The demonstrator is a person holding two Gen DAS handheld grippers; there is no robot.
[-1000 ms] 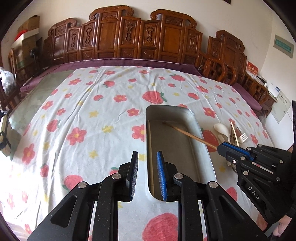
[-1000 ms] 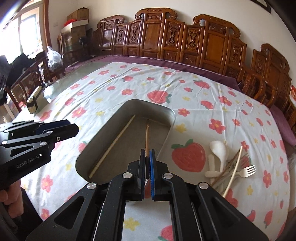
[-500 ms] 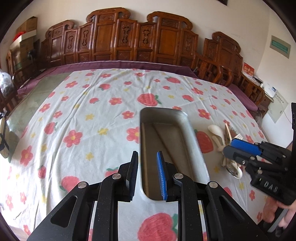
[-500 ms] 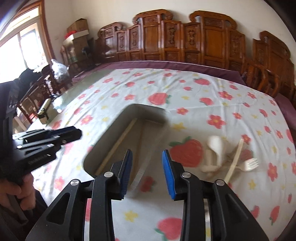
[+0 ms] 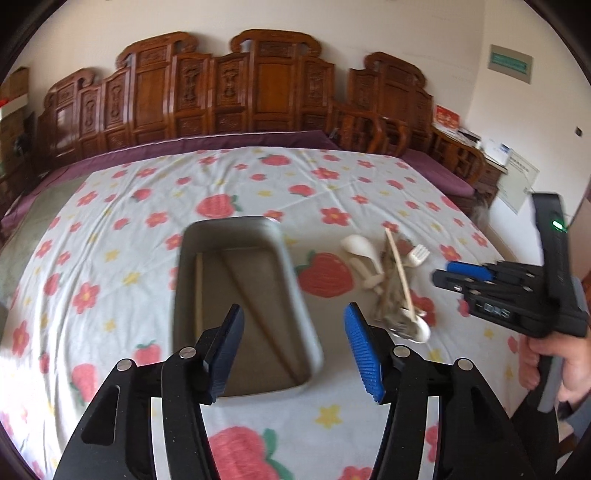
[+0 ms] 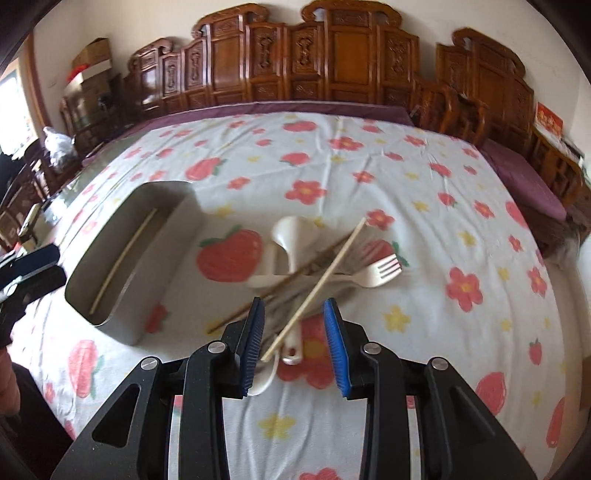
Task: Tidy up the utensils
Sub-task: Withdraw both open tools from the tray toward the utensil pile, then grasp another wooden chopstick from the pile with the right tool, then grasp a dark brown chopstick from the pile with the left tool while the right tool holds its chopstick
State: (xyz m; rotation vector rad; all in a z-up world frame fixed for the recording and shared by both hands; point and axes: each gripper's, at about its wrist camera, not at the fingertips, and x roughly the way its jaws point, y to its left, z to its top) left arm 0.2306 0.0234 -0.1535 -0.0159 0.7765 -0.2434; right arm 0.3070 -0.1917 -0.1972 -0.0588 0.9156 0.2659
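— Left wrist view?
— Left gripper (image 5: 293, 347) opening, pinching nothing, hovering over metal tray (image 5: 295, 280) holding two chopsticks (image 5: 255, 306). Utensil pile (image 5: 391, 280) lying at three o'clock of tray; right gripper (image 5: 458, 275) beyond it.
— Right wrist view?
— Right gripper (image 6: 293, 345) parted, gripping nothing, straddling a pale chopstick (image 6: 317, 288) atop pile with spoon (image 6: 293, 236) and fork (image 6: 373, 273); tray (image 6: 162, 258) at nine o'clock.

Carved wooden chairs (image 5: 258, 85) line a pale wall (image 5: 461, 33) behind the floral-clothed table (image 5: 332, 177).
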